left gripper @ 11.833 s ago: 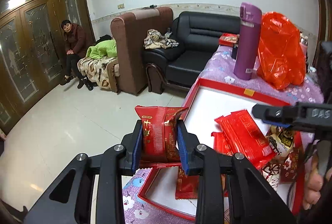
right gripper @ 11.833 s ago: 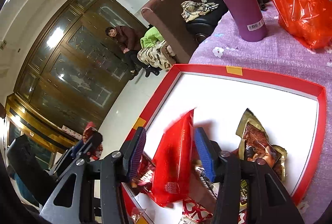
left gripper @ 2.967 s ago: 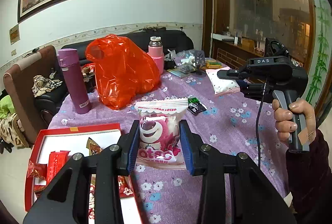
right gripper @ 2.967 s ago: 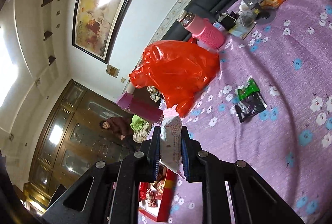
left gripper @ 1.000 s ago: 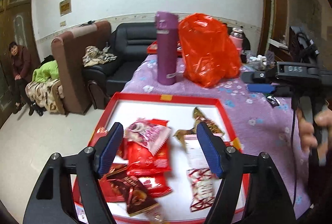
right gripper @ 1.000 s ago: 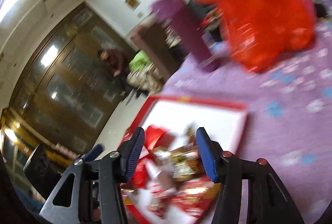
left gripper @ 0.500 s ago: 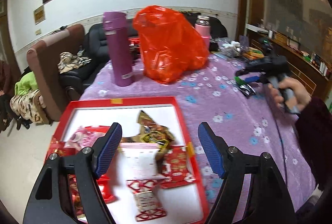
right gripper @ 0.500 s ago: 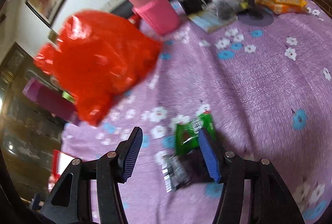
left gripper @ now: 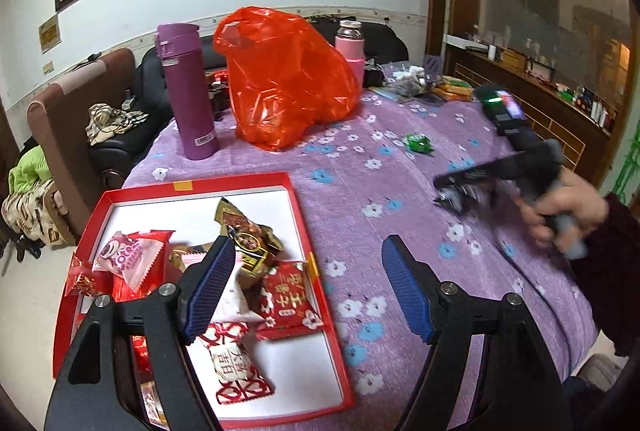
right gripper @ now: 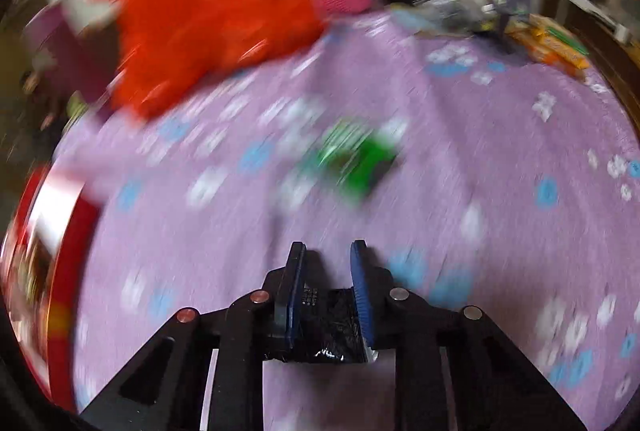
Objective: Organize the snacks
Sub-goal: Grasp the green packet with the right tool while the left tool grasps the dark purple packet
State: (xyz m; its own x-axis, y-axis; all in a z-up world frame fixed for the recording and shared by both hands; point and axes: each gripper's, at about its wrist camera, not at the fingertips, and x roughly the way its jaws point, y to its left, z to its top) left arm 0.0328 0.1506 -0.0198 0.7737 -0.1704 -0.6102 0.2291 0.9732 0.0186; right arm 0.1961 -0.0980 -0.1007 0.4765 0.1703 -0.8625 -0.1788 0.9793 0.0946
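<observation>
My left gripper (left gripper: 306, 287) stands open with nothing in it, above the right rim of the red tray (left gripper: 240, 180). In the tray lie a pink packet (left gripper: 130, 259), a brown-gold packet (left gripper: 244, 231), a red packet (left gripper: 286, 295) and a red-white candy (left gripper: 234, 367). My right gripper (right gripper: 328, 245) is closing its jaws, and a black snack packet (right gripper: 324, 323) is pressed between the pads. In the left wrist view the right gripper (left gripper: 448, 191) is a blur at the right with a dark packet in it. A green packet (right gripper: 352, 159) lies on the purple cloth ahead of it.
A red plastic bag (left gripper: 288, 91), a purple flask (left gripper: 188, 91) and a pink bottle (left gripper: 350, 47) stand at the back of the table. Small clutter (left gripper: 420, 83) lies at the far end. A hand (left gripper: 560, 211) holds the right gripper. An armchair (left gripper: 80, 103) stands past the left edge.
The right gripper has narrowed from wide open onto the black packet and drawn back from the green one. The left gripper has swung right, so the tray sits further left in its view.
</observation>
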